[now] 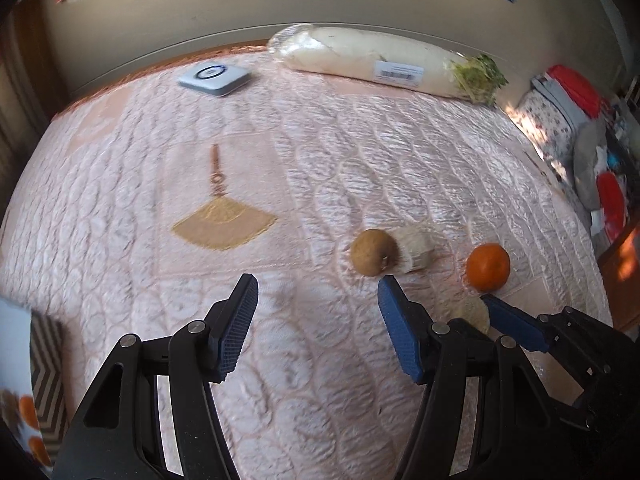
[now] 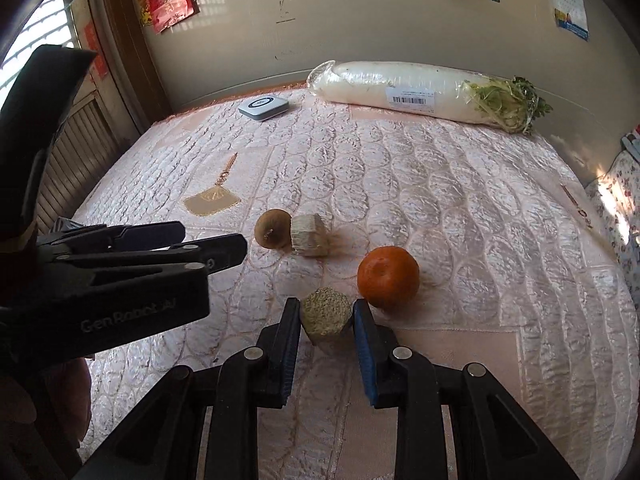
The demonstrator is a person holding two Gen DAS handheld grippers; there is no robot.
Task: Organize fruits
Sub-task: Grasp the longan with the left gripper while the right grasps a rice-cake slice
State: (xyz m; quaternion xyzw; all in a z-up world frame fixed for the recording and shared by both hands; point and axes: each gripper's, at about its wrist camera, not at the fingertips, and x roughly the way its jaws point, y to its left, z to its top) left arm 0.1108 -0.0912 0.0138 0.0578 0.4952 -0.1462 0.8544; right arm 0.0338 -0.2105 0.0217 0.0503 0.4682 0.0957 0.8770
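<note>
My right gripper is shut on a pale, fibrous cut chunk low over the pink quilted bedspread. Just right of it lies an orange, close to the right finger. Further back sit a brown round fruit and a second pale chunk, touching each other. My left gripper stands open with nothing between its fingers, just short of the brown fruit. In the left wrist view the held chunk shows beside the right gripper's finger, near the orange.
A wrapped white radish lies along the far edge by the wall, with a small white device to its left. A box printed with oranges sits at the near left. Clutter and a floral cushion line the right side.
</note>
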